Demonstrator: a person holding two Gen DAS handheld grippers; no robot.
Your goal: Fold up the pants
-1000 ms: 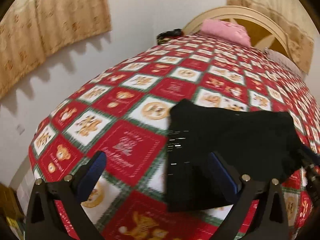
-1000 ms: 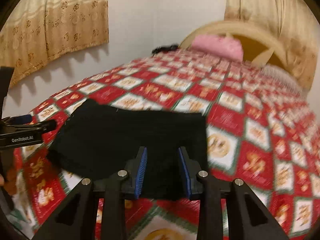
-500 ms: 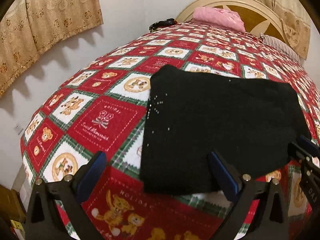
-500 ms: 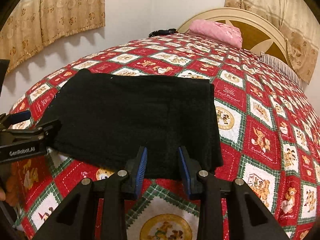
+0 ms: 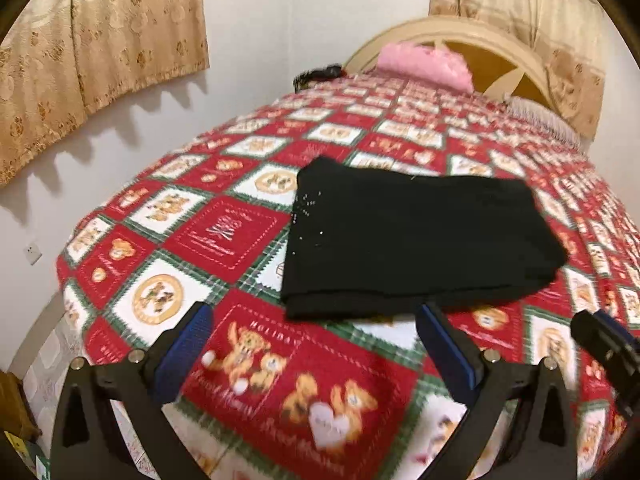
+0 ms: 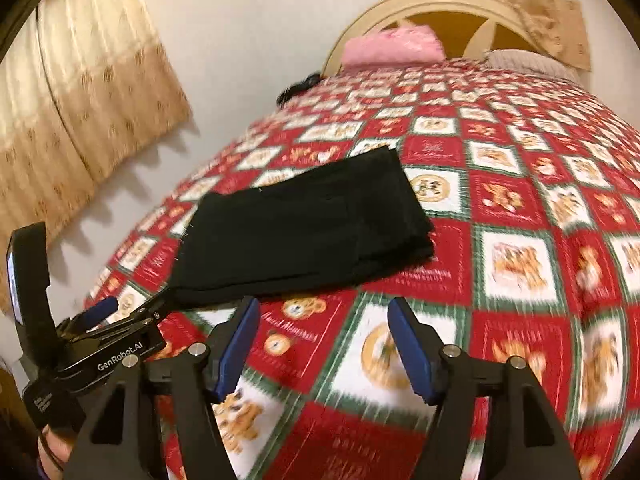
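Note:
The black pants [image 5: 416, 240] lie folded into a flat rectangle on the red, white and green bear-pattern bedspread [image 5: 224, 232]. They also show in the right wrist view [image 6: 304, 232]. My left gripper [image 5: 316, 332] is open and empty, just in front of the fold's near edge and apart from it. My right gripper [image 6: 320, 332] is open and empty, also short of the near edge. The left gripper shows at the lower left of the right wrist view [image 6: 120, 320]. The right gripper's tip shows at the right edge of the left wrist view [image 5: 604, 340].
A pink pillow [image 5: 424, 64] and a striped pillow [image 5: 540, 116] lie by the cream headboard [image 5: 480, 36]. A small black object [image 5: 316, 74] sits at the bed's far left corner. The wall and beige curtains [image 5: 100, 48] run along the left bed edge.
Both grippers have pulled back from the pants toward the near edge of the bed. The right gripper's jaws have widened. The pants lie still.

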